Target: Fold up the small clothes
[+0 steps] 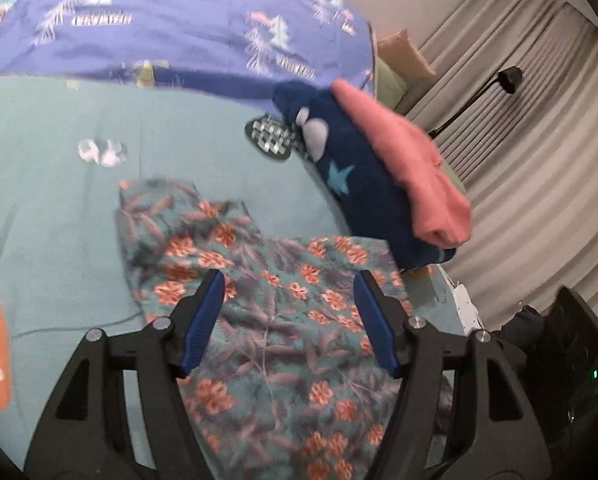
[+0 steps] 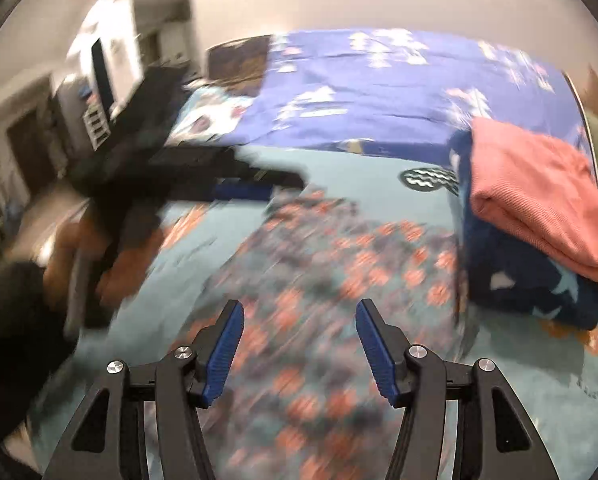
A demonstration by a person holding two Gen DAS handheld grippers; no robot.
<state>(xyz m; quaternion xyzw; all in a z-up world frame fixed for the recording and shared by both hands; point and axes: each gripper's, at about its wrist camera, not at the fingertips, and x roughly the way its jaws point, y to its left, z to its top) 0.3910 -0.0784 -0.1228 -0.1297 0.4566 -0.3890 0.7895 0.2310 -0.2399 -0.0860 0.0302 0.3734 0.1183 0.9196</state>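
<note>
Both grippers, left gripper (image 1: 289, 322) and right gripper (image 2: 299, 350), hang spread and empty over the floral garment (image 1: 267, 300). Risk: grabbing one layer only, dragging it crooked into the folded stack (image 1: 383, 184).

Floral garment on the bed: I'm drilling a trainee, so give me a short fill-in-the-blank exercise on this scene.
1. The floral garment lies spread on the ___ sheet.
2. The pink garment sits folded on top of a navy one patterned with ___.
3. The left hand-held gripper has its jaws ___, nothing between its pads.

Missing words: teal; stars; open
</note>
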